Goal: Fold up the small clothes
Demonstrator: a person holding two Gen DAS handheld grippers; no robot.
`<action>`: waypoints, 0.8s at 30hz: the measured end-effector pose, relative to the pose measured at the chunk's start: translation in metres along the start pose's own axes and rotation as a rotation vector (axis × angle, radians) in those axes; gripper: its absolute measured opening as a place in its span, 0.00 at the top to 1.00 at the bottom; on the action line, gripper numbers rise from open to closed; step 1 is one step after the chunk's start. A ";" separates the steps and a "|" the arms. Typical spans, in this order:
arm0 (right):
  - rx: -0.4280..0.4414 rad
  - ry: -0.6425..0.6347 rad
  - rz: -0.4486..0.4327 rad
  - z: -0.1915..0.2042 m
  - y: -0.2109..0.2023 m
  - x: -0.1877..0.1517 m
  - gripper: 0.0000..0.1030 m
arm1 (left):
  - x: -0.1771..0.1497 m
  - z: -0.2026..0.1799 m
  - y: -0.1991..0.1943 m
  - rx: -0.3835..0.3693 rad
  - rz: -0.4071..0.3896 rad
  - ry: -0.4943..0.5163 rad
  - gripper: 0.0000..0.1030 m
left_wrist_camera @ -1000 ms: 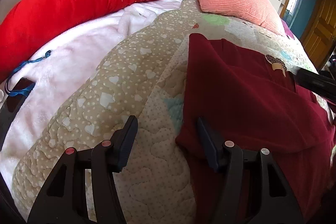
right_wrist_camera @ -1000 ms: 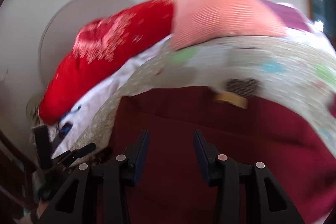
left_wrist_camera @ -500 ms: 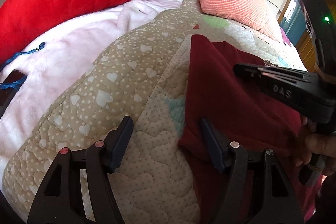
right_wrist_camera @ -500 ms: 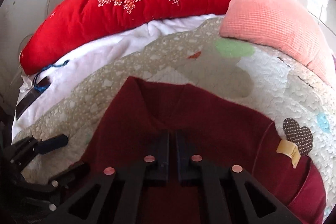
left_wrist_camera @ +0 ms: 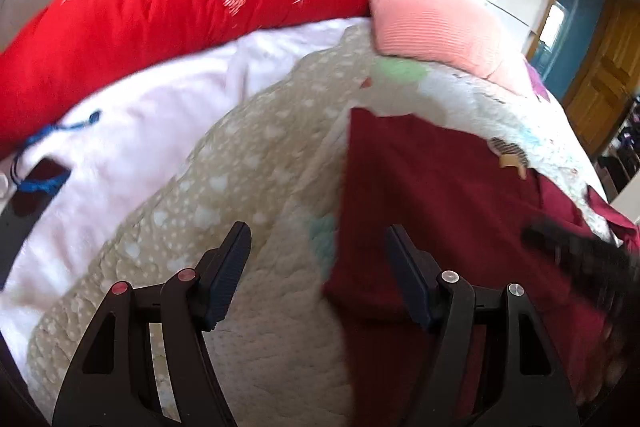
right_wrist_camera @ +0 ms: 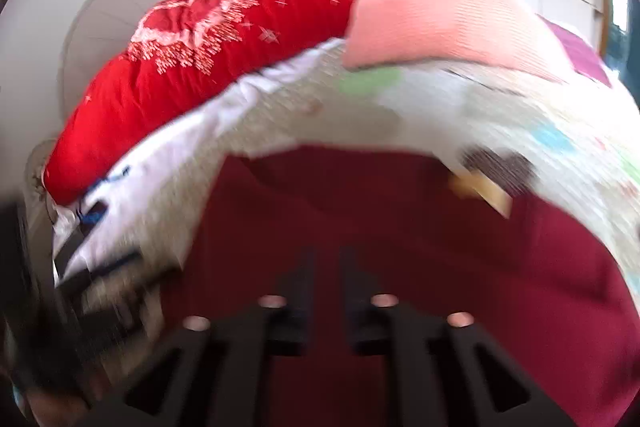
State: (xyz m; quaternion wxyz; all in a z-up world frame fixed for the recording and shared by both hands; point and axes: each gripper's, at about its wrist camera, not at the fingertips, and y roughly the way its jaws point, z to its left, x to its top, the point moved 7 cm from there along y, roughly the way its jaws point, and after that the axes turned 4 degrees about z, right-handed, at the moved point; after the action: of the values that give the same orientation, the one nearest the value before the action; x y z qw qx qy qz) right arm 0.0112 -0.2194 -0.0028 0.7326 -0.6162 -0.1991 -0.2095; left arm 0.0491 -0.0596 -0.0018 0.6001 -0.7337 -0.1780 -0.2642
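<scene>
A dark red garment point(left_wrist_camera: 440, 195) lies spread on the patchwork quilt point(left_wrist_camera: 256, 163); its far left corner is sharp and its left edge runs toward me. My left gripper point(left_wrist_camera: 316, 231) hangs open and wide over that left edge, one finger above the quilt and the other above the red cloth, holding nothing. In the right wrist view the garment point(right_wrist_camera: 360, 211) fills the lower half, and my right gripper point(right_wrist_camera: 328, 259), blurred by motion, hovers over its middle. Its jaws are opening, with a narrow gap and no cloth pinched between them. It shows as a dark blur point(left_wrist_camera: 576, 251) at the left view's right side.
A red embroidered quilt roll point(left_wrist_camera: 160, 19) and a pink cushion point(left_wrist_camera: 432, 23) lie at the head of the bed. A white fleece blanket point(left_wrist_camera: 132, 131) with a blue cord point(left_wrist_camera: 44, 147) and a dark strap lies left. A wooden door point(left_wrist_camera: 600, 83) stands far right.
Half a second ago the right gripper's jaws were shut over the garment's middle; now they stand slightly apart and it has drawn back to the left view's right edge. The left gripper rose a little.
</scene>
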 end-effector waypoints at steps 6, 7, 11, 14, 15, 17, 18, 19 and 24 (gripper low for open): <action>-0.121 0.093 0.032 -0.054 -0.004 -0.053 0.63 | -0.012 -0.056 0.016 -0.030 0.052 0.131 0.32; -0.110 0.099 0.029 -0.055 -0.007 -0.053 0.63 | -0.018 -0.065 0.024 -0.027 0.083 0.163 0.32; -0.082 0.146 -0.013 -0.076 -0.042 -0.045 0.63 | -0.025 -0.077 0.030 0.048 0.073 0.251 0.32; -0.272 0.167 -0.063 -0.126 -0.069 -0.039 0.58 | -0.025 -0.071 0.038 0.022 0.069 0.199 0.25; -0.383 0.179 -0.055 -0.154 -0.077 -0.037 0.57 | -0.026 -0.069 0.039 0.018 0.062 0.190 0.23; -0.492 0.195 -0.028 -0.194 -0.083 -0.037 0.57 | -0.026 -0.070 0.041 0.029 0.049 0.195 0.22; -0.524 0.205 0.011 -0.216 -0.081 -0.038 0.57 | -0.027 -0.072 0.040 0.037 0.045 0.201 0.22; -0.539 0.222 0.064 -0.235 -0.075 -0.041 0.57 | -0.027 -0.072 0.040 0.042 0.043 0.205 0.22; -0.582 0.461 0.062 -0.324 -0.102 -0.071 0.59 | -0.027 -0.070 0.039 0.017 0.044 0.190 0.21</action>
State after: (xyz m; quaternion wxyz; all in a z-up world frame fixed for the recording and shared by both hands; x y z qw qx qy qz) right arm -0.0933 -0.5503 -0.0101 0.5584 -0.7411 0.0579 -0.3682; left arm 0.0382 -0.1351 -0.0384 0.6262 -0.7039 -0.1063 -0.3178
